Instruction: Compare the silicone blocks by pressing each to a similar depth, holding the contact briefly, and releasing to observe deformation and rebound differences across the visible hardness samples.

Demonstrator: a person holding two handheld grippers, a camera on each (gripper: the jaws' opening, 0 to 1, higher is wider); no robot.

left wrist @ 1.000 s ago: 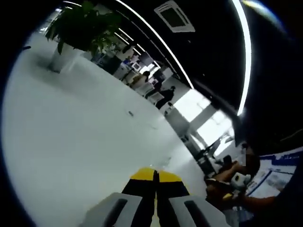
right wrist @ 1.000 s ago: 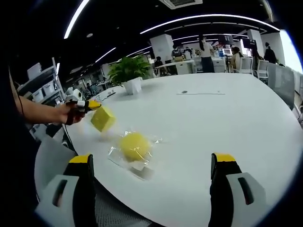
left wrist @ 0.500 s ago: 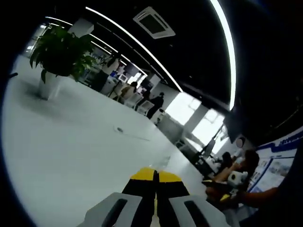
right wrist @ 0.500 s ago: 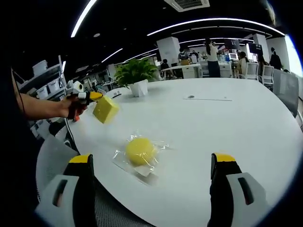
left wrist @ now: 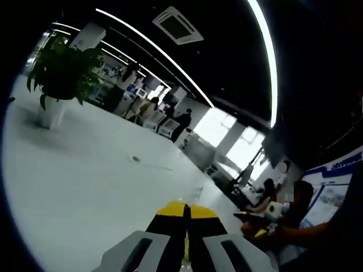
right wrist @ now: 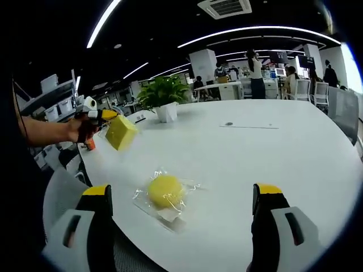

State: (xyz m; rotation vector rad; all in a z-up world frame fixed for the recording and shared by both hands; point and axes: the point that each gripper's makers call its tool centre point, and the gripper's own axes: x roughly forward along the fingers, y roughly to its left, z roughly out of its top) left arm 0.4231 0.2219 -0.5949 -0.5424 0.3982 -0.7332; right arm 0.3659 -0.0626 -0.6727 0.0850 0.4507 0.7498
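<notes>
Left claw [right wrist: 105, 115] pinches a pale-yellow silicone cube [right wrist: 121, 132] aloft; right claw [right wrist: 181, 195] spread wide over a yellow round block [right wrist: 165, 190] in clear wrap on the tabletop [right wrist: 272, 153].

The left gripper view is rolled and looks low across the white table [left wrist: 74, 187] toward a potted plant [left wrist: 59, 71]. The right gripper view is level, near the table's edge; table [right wrist: 255, 153] and plant [right wrist: 161, 96] are shared.
</notes>
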